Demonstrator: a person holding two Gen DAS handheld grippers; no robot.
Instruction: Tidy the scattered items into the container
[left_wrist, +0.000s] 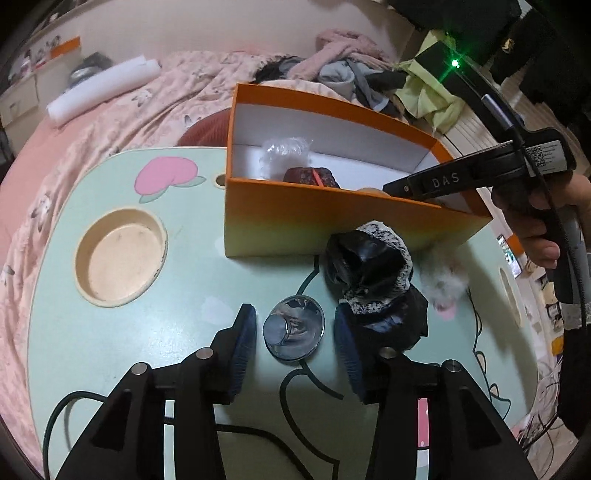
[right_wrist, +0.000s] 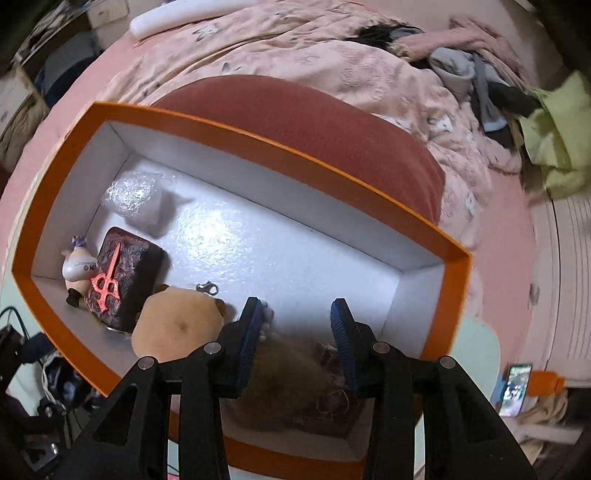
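An orange box (left_wrist: 295, 214) with a white inside stands on the mint table (left_wrist: 147, 332). My left gripper (left_wrist: 295, 332) is open, its jaws on either side of a small clear glass cup (left_wrist: 293, 328) lying on the table. A black and lace cloth bundle (left_wrist: 373, 280) and a white fluffy item (left_wrist: 445, 284) lie by the box. My right gripper (right_wrist: 297, 332) is open over the box (right_wrist: 258, 122), above a brown furry item (right_wrist: 295, 380) lying inside. The box also holds a tan plush (right_wrist: 177, 325), a dark case with a red ornament (right_wrist: 125, 273), a small bottle (right_wrist: 75, 269) and bubble wrap (right_wrist: 133, 203).
A round recess (left_wrist: 122, 254) is sunk in the table at left. A bed with a pink quilt (left_wrist: 129, 107) and piled clothes (left_wrist: 351, 66) lies behind. A red cushion (right_wrist: 314, 122) sits beyond the box. A phone (right_wrist: 515, 387) lies at right.
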